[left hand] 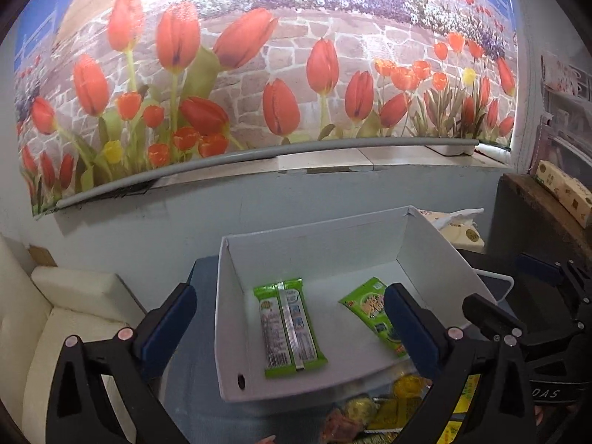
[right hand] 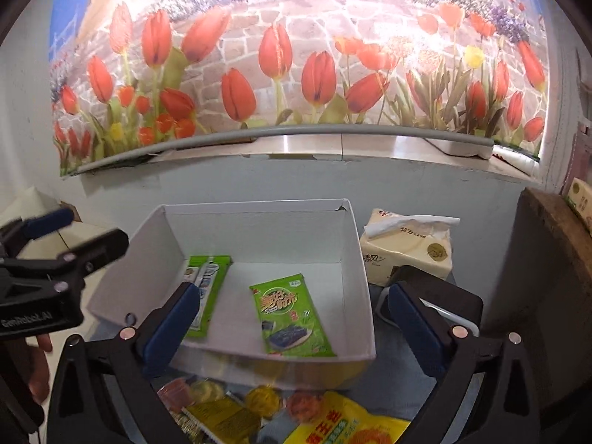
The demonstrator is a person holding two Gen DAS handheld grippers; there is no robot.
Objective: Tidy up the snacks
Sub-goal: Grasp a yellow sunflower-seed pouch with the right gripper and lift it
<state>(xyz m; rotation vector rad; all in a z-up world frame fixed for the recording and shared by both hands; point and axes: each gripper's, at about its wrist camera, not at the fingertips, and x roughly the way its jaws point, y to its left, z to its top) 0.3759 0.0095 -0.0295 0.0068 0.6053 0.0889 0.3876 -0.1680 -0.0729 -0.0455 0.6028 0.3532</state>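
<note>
Both tools released, jaws spread wide, nothing between them: left tool (left hand: 290,323), right tool (right hand: 292,314). Two green snack packets lie flat in the white box (right hand: 360,259): long packet (left hand: 288,333) at left, seaweed packet (right hand: 292,316) at right. Remaining snacks, yellow bag (right hand: 347,425) and small wrapped sweets (right hand: 264,401), sit on the bench in front of the box. Likely next: pick one. Best to straddle a single item and close on its edges, clear of the box wall.

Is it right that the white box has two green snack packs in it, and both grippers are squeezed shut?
Not quite. The white box does hold two green snack packs, but both grippers are open: the right gripper and left gripper hold nothing. Each wrist view shows its own.
</note>
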